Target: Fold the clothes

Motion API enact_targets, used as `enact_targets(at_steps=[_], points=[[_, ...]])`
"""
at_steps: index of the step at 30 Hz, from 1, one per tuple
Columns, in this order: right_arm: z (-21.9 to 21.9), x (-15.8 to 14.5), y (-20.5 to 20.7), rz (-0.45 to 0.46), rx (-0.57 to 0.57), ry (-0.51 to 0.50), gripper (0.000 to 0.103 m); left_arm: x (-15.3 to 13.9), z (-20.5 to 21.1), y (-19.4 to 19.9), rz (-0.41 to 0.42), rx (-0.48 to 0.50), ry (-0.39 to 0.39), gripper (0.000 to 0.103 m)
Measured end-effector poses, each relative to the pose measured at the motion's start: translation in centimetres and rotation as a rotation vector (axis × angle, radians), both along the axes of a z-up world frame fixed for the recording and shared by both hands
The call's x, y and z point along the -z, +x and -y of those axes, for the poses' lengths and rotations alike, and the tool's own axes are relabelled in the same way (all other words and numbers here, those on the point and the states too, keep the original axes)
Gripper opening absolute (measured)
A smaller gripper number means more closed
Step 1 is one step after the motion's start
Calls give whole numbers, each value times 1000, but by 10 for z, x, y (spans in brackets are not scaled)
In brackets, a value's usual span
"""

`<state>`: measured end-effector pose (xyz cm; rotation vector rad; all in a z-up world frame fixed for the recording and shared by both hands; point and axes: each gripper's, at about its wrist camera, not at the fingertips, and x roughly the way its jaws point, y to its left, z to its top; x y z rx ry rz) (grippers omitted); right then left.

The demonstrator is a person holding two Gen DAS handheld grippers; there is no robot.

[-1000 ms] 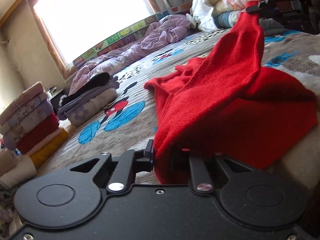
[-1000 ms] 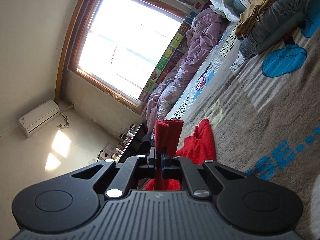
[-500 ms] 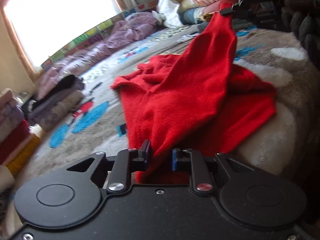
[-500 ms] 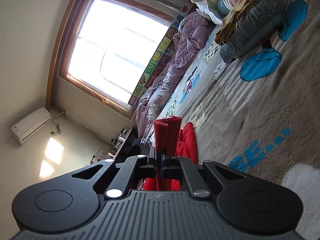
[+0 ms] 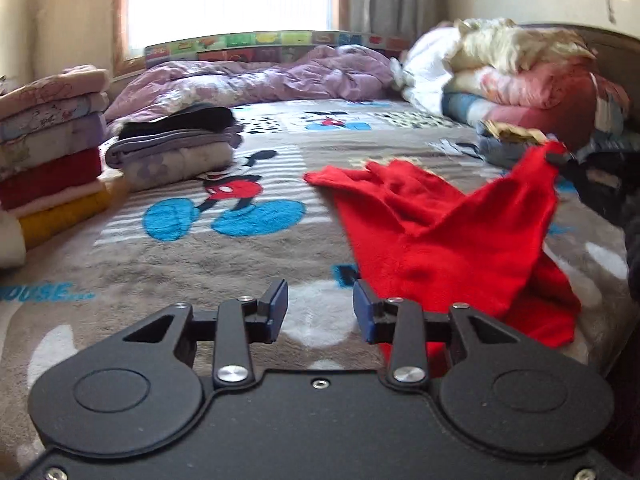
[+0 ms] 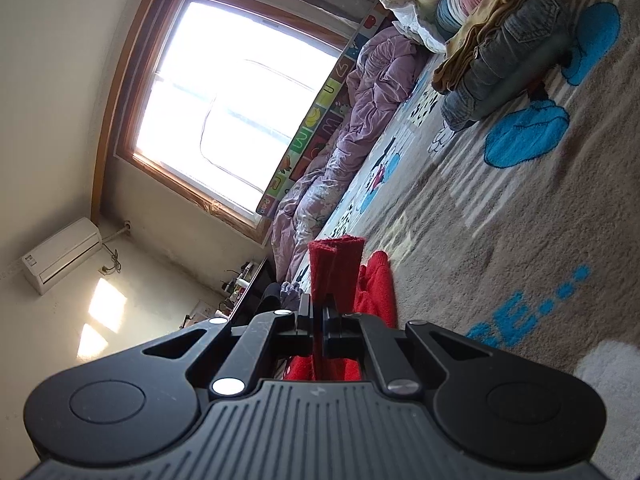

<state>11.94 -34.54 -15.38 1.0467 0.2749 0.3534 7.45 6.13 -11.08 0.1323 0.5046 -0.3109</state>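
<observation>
While the right gripper (image 6: 316, 320) keeps its jaws clenched on a bunched corner of the red garment (image 5: 448, 240), the left gripper (image 5: 320, 306) stands with jaws parted and nothing between them, only the bed blanket (image 5: 192, 268) showing in the gap. Left view: the garment lies crumpled on the blanket, right of centre, its near edge just beside the right-hand blue pad (image 5: 362, 308) but not touching it as far as can be told. One corner of the cloth rises to the upper right, where the right gripper (image 5: 560, 158) pinches it clear of the bed. Right view: the pinched cloth (image 6: 336, 272) stands up past the fingertips as a folded red tuft; more of it hangs below the jaws and lies on the blanket beyond.

Surroundings, left view: a folded stack (image 5: 52, 140) at the left edge, in pink, lilac, red and yellow layers; a smaller folded pile (image 5: 176, 148) topped by a black piece, farther back; a rumpled lilac quilt (image 5: 248, 76) along the window (image 5: 228, 0); heaped bedding (image 5: 520, 76) at the upper right. Right view: folded jeans (image 6: 508, 56) with a tan piece on top lie on the blanket, well apart from the garment; an air conditioner (image 6: 60, 254) is on the wall.
</observation>
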Motion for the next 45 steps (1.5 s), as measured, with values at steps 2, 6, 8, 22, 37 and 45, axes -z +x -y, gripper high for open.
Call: enact_targets(at_steps=[2, 6, 8, 22, 37, 45], points=[[-2, -3, 5, 12, -11, -7, 6, 5, 12, -2, -7, 56, 30, 31], [-2, -8, 14, 36, -16, -13, 6, 21, 37, -4, -35, 148, 80, 29], [-1, -9, 18, 37, -8, -9, 6, 31, 49, -2, -76, 182, 115, 29], [9, -5, 46, 45, -8, -3, 6, 6, 2, 31, -107, 55, -169, 29], [3, -5, 78, 46, -26, -70, 6, 26, 46, 35, -201, 219, -43, 29], [-1, 1, 82, -4, -64, -85, 6, -5, 32, 66, -125, 100, -164, 29]])
